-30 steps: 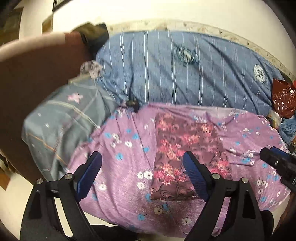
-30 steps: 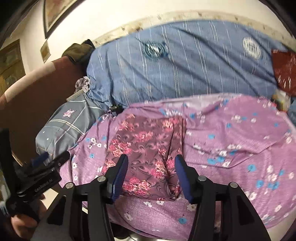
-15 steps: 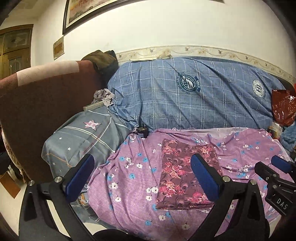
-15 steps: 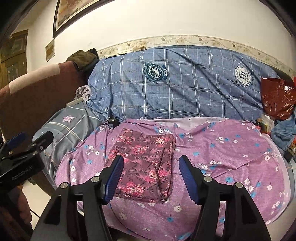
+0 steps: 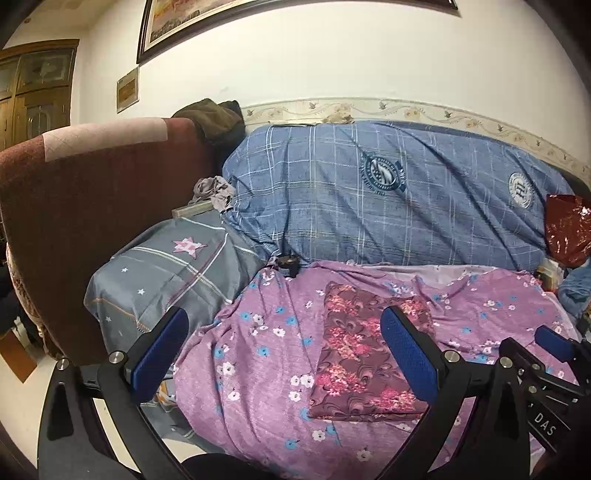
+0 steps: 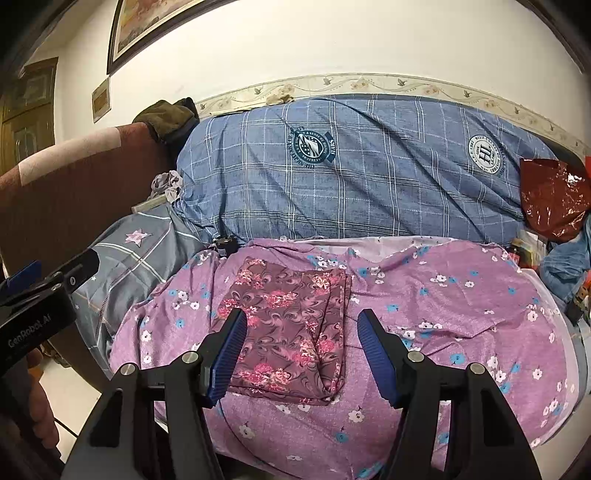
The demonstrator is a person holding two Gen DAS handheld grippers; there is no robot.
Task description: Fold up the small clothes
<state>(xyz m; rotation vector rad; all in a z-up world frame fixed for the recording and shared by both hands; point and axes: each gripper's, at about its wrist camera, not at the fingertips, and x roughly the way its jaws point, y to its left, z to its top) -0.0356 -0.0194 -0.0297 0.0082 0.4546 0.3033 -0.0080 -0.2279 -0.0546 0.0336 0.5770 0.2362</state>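
**While hovering over the bed, gripped nothing with either tongs**

While looking down the left tongs (image 5: 284, 317), saw them gaping about as wide as possible, having just been opening, with nothing between the blue pads (image 5: 406, 354). Same deal with the right tongs (image 6: 302, 317): roughly half spread, also just been opening, clamped on nothing, pads (image 6: 229, 354) clear of the fabric. Also caught each tool poking into the other's view at the edge, with a hand (image 6: 33, 406) under the left one.

Found the maroon floral garment (image 5: 354, 350) folded into a neat rectangle, lying flat on the purple flowered sheet (image 5: 251, 387) of the bed, towards the left half, untouched by either tool. In the right view, showed up framed between the two pads but beyond the tips. Noticed a doubled edge running down its right side.

Behind it, spotted a big blue plaid bundle (image 5: 332, 206) with two round crests, stretched along the wall. Left of that, a grey pillow (image 5: 166, 273) with a pink star, butted against a dark red headboard (image 5: 92, 206). Far right, a crinkly red bag (image 5: 565, 229) just beside the bundle. Up on the wall, a framed picture (image 5: 258, 14).
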